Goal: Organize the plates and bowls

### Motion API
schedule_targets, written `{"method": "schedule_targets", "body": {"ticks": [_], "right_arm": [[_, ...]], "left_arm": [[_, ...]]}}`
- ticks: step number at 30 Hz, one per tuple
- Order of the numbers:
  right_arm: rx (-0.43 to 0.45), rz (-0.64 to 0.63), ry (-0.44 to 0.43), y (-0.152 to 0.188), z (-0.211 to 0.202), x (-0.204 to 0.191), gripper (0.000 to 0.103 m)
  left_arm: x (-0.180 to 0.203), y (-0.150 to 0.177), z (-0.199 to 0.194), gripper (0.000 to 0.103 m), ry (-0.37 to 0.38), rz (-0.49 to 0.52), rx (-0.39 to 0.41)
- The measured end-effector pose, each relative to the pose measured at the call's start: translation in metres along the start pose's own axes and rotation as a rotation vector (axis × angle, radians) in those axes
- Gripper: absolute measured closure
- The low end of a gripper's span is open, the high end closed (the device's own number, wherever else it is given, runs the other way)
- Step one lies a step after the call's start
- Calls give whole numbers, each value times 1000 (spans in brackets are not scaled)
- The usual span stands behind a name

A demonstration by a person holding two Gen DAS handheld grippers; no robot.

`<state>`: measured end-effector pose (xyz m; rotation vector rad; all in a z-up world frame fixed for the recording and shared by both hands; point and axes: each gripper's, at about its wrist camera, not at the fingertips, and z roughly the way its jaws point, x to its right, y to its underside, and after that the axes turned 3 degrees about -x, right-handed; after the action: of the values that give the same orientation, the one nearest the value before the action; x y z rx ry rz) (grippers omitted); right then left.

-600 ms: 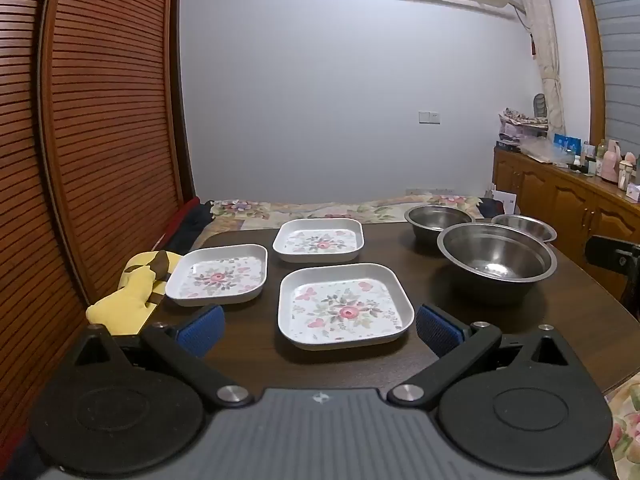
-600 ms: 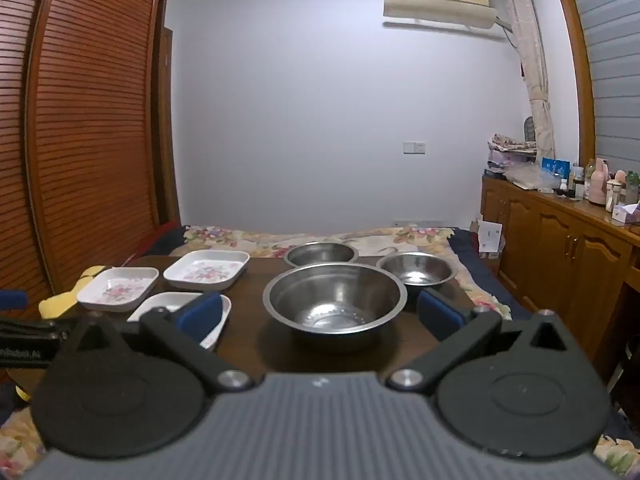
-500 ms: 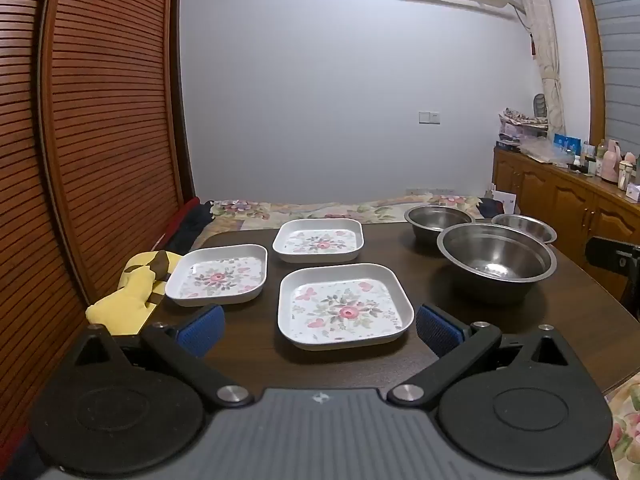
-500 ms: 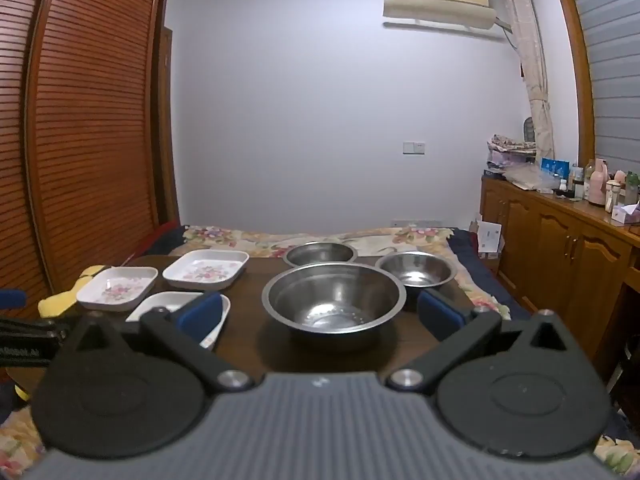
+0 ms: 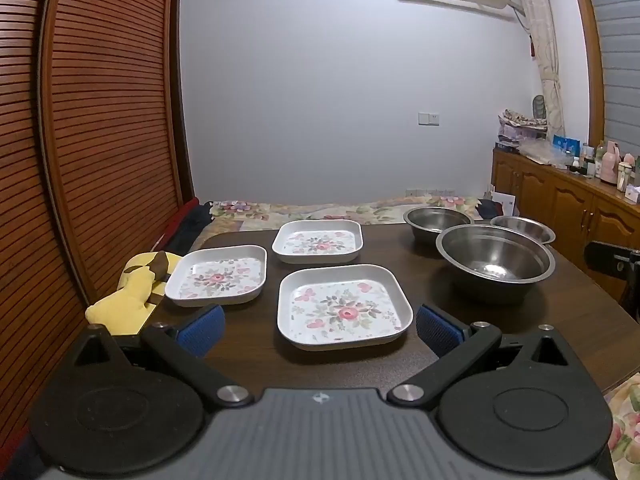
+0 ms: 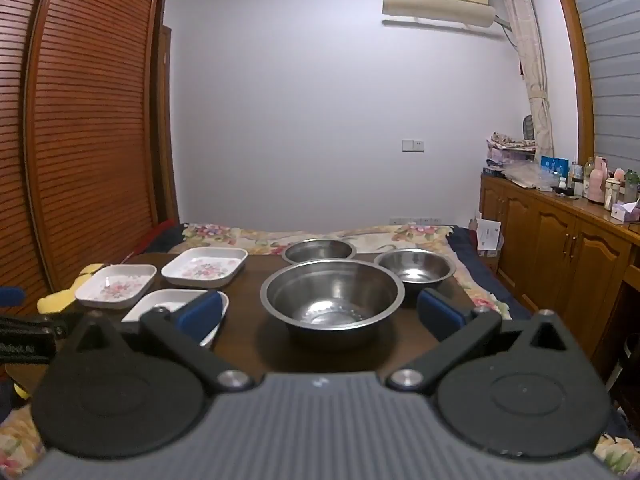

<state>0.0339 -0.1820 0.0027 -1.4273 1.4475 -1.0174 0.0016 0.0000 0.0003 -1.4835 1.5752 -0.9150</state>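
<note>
Three square white plates with flower prints lie on the dark wooden table: a near plate, a left plate and a far plate. Three steel bowls stand on the right: a large bowl, a far bowl and a small right bowl. My left gripper is open, hovering just short of the near plate. My right gripper is open in front of the large bowl, with nothing between its fingers.
A yellow plush toy lies at the table's left edge beside a slatted wooden wardrobe. A bed with a floral cover lies behind the table. A wooden sideboard with bottles runs along the right wall.
</note>
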Motion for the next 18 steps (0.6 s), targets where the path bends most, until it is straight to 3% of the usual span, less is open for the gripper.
{"method": "schedule_targets", "body": {"ticks": [18], "right_arm": [[-2, 2, 6, 3, -1, 3, 0]], "left_arm": [[-2, 0, -6, 0, 6, -2, 10]]}}
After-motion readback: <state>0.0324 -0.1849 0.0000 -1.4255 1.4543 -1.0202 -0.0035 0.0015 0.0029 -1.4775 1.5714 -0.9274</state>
